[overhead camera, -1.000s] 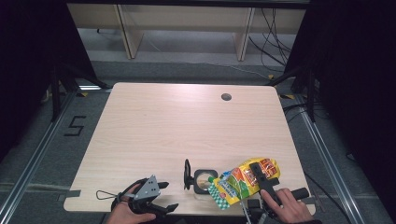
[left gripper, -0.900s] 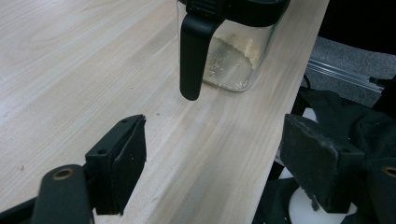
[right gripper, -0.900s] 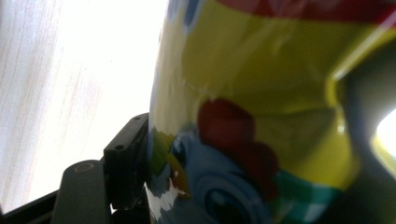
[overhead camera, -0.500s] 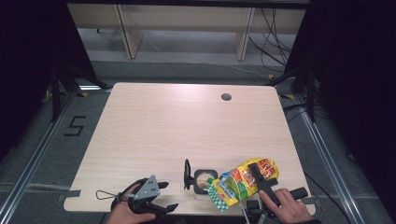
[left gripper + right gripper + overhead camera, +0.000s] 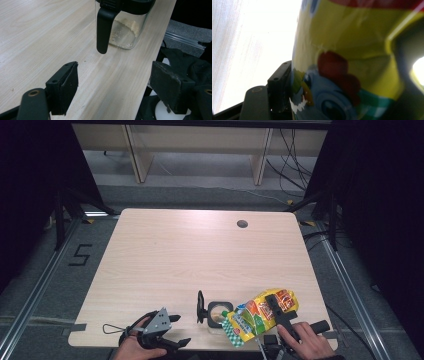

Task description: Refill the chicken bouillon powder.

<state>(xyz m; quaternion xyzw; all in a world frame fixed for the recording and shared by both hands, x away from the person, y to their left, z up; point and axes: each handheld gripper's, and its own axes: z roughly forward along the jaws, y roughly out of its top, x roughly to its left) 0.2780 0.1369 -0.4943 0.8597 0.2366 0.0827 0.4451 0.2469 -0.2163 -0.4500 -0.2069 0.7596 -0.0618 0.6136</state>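
A yellow snack bag (image 5: 250,317) with red, green and blue print lies tilted at the table's front right, its lower end toward a glass jar (image 5: 218,312). My right gripper (image 5: 272,302) is shut on the bag, one black jaw across its top. In the right gripper view the bag (image 5: 342,50) stands close between the jaws of the right gripper (image 5: 342,82), pressed against the left pad. The jar (image 5: 125,32) has a black lid and handle (image 5: 103,30) and holds a thin layer of pale crumbs. My left gripper (image 5: 117,87) stands open with nothing in it, short of the jar, and sits at the front edge (image 5: 179,330).
The wooden table (image 5: 175,250) has a round cable hole (image 5: 242,224) at the back right. Metal rails run along the floor on both sides, and shelving legs stand beyond the far edge. The jar stands close to the table's front edge.
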